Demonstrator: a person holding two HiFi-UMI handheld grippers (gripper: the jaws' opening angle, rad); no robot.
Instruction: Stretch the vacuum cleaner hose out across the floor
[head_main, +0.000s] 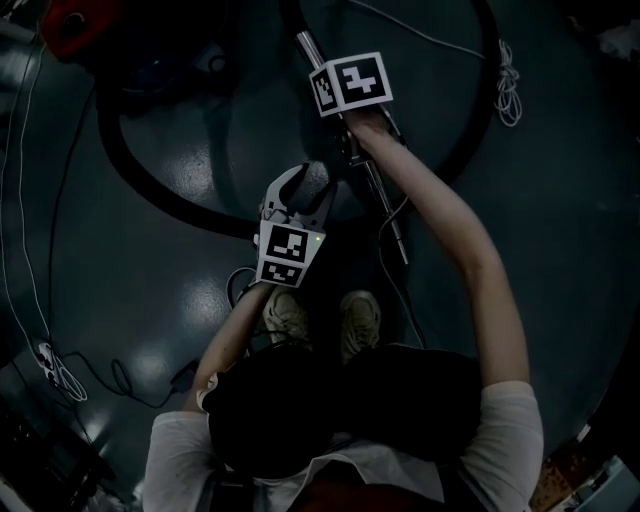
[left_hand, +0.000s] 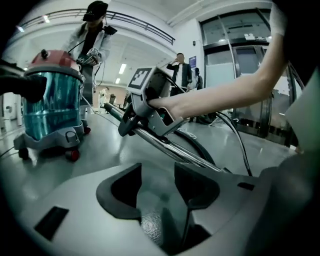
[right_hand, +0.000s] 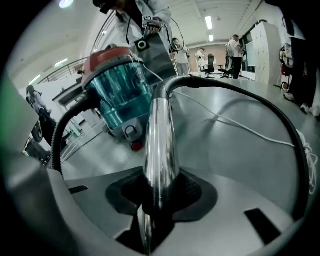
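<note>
The vacuum cleaner (head_main: 68, 24), red-topped with a teal canister (right_hand: 120, 90), stands at the far left. Its black hose (head_main: 150, 185) lies in wide loops on the dark floor and arcs away to the right (right_hand: 270, 112). The hose ends in a chrome wand (head_main: 385, 205). My right gripper (right_hand: 159, 192) is shut on the wand (right_hand: 160, 140) and lifts it at a slant. My left gripper (left_hand: 157, 192) hovers just to the left of the wand (left_hand: 170, 145), open, with nothing between its jaws. In the head view the left gripper (head_main: 305, 182) sits near the wand's lower part.
The person's shoes (head_main: 290, 315) stand just behind the grippers. A white cable (head_main: 508, 90) lies coiled at the right, thin black cables and a plug (head_main: 50, 360) at the left. Other people (right_hand: 235, 50) stand far off in the hall.
</note>
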